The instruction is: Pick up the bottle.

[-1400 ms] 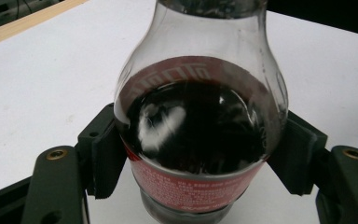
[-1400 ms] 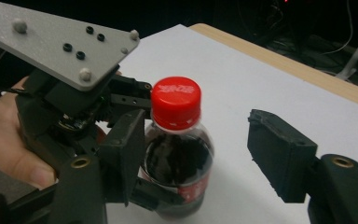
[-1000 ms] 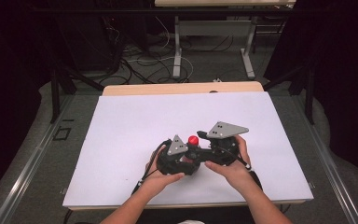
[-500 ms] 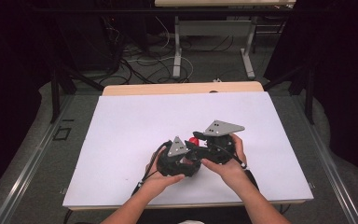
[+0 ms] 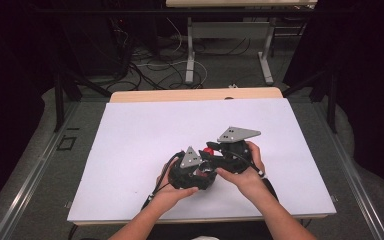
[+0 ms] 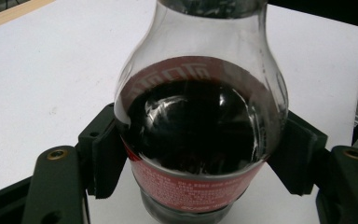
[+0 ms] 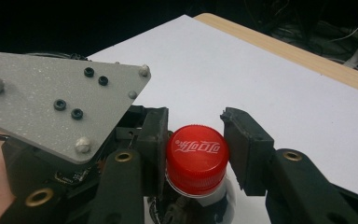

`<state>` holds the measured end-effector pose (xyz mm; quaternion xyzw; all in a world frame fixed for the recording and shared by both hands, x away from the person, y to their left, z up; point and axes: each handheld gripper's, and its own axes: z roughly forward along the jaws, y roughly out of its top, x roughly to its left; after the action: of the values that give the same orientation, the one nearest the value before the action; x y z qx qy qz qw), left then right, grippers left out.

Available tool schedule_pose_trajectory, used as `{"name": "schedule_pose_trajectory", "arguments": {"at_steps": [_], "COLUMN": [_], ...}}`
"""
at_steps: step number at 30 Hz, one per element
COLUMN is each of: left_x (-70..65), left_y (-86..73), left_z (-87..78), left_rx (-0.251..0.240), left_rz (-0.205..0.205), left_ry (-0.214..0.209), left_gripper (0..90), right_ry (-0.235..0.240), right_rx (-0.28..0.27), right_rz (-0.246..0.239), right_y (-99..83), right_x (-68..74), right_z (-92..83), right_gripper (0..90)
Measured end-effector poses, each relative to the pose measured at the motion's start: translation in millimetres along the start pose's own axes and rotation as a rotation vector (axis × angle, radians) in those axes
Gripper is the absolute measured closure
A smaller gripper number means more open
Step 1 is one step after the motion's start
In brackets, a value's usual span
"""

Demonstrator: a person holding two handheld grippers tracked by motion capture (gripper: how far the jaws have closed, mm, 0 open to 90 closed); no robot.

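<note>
Gripping cola bottle [image 6: 200, 135] body — left gripper [image 6: 200, 163] jaws clamped, right gripper [image 7: 196, 149] jaws just closed round its red cap [image 7: 196, 156].

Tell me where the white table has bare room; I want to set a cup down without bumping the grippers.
The white table is bare left of the left gripper and along the wooden far edge. It's crowded near the front, where both grippers clamp the bottle.
</note>
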<state>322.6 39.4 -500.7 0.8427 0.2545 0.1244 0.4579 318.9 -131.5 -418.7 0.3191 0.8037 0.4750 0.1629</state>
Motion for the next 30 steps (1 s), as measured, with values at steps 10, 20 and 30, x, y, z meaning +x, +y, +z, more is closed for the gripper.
{"name": "schedule_pose_trajectory", "arguments": {"at_steps": [10,20,30], "left_x": [-0.5,-0.2,-4.6], "left_y": [0.5,1.1,2.2], "left_z": [-1.7,-3.7,-5.8], "left_rx": [0.003,0.015,-0.001], "left_rz": [0.007,0.024,0.045], "left_ry": [-0.007,-0.011,-0.041], "left_gripper": [29.9,30.0,30.0], "right_ry": [0.029,0.153,0.426], "right_rx": [0.105,0.207,0.282], "right_rz": [-0.051,-0.095,-0.354], "right_y": [13.3,25.8,41.0], "right_x": [-1.0,-12.6,-30.7], "right_z": [0.0,2.5,6.1], "right_gripper": [61.3,61.6,61.8]}}
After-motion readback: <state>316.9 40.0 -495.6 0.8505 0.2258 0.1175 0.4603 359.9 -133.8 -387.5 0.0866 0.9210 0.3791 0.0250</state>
